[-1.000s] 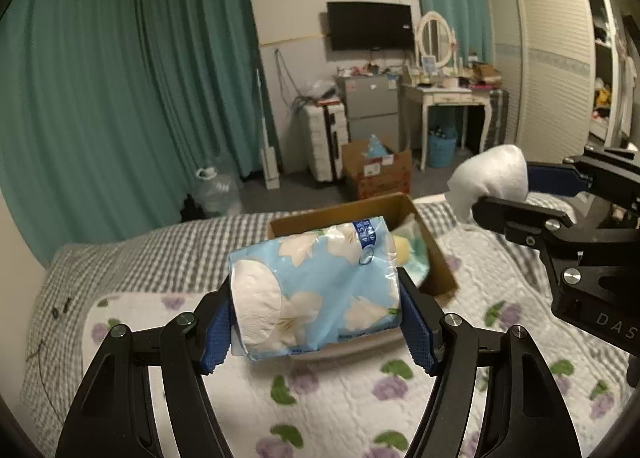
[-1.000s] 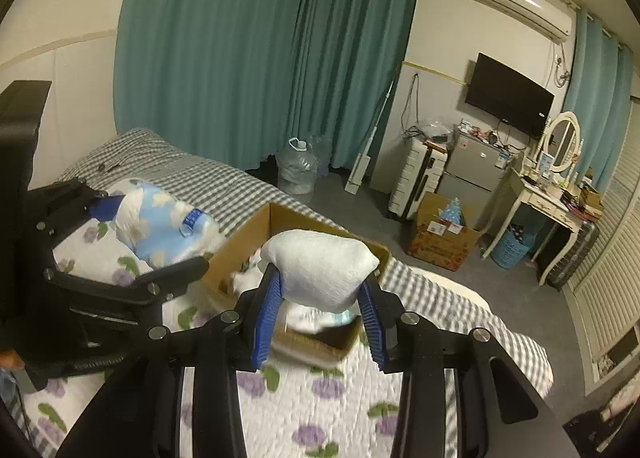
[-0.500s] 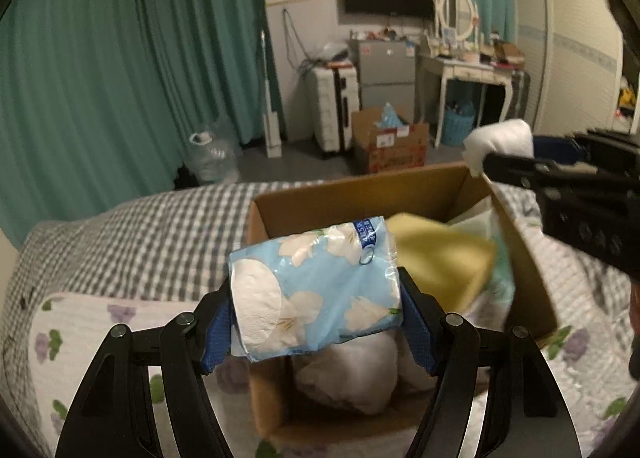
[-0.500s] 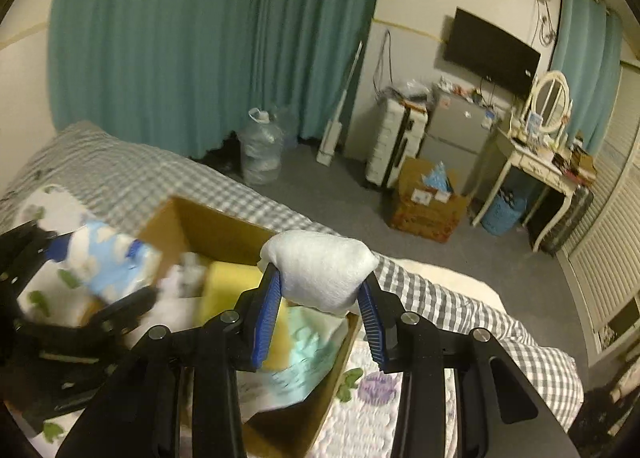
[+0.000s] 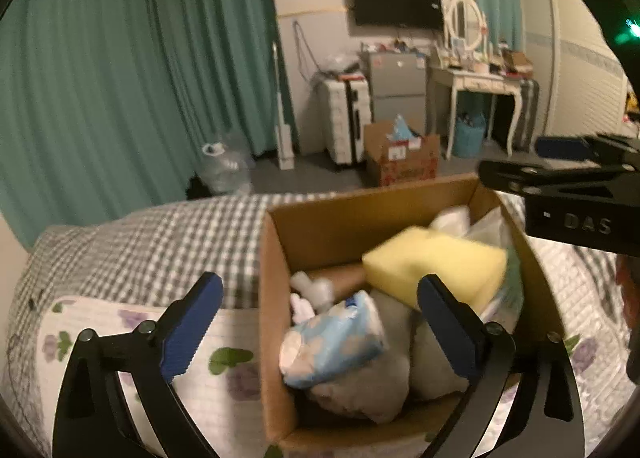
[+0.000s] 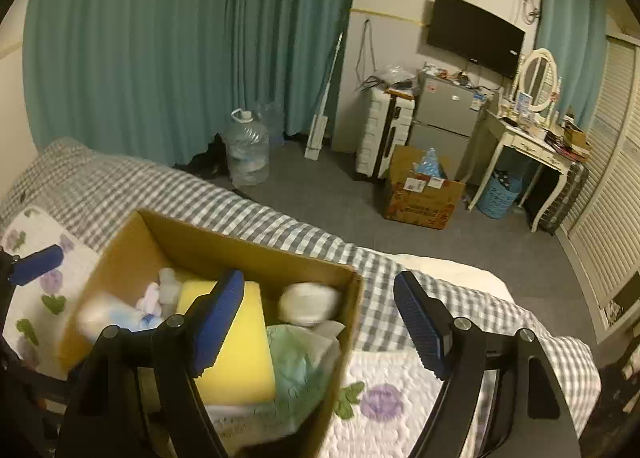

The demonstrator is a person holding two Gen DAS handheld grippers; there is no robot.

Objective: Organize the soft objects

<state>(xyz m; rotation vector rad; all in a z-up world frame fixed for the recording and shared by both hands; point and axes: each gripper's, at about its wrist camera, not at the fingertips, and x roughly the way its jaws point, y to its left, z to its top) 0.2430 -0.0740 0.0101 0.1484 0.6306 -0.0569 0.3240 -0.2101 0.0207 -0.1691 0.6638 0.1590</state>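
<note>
Dropped into the open brown cardboard box (image 5: 280,298) on the bed: the blue floral-wrapped soft tissue pack (image 5: 332,342), now lying tilted on a grey plush lump (image 5: 372,386) near the box's left wall, blurred as if only just landed. Half a second back, clamped between the blue pads of the left gripper (image 5: 320,322) and held above the box; now clear of them, with both jaws just swung wide and nothing pressed between. Likewise the rounded white soft bundle (image 6: 310,302), pinched by the right gripper (image 6: 320,318) a moment ago, now resting in the far right corner of the box beside the yellow foam sponge block (image 6: 236,342) and above a pale green crumpled cloth (image 6: 300,366). Right jaws also just spread apart, empty, straddling the box's right wall. Also inside, near the back left: some small white items (image 5: 310,290), too blurred to identify. Box standing on a white quilt printed with purple flowers and green leaves (image 5: 224,378), laid over a grey-and-white checked bedspread (image 5: 160,242). Judged from this: two soft items released together, both inside the box, so this pair of placements looks done. Next step probably a withdrawal of both tools and a look for any soft things left outside; none visible on the quilt in these views.
</note>
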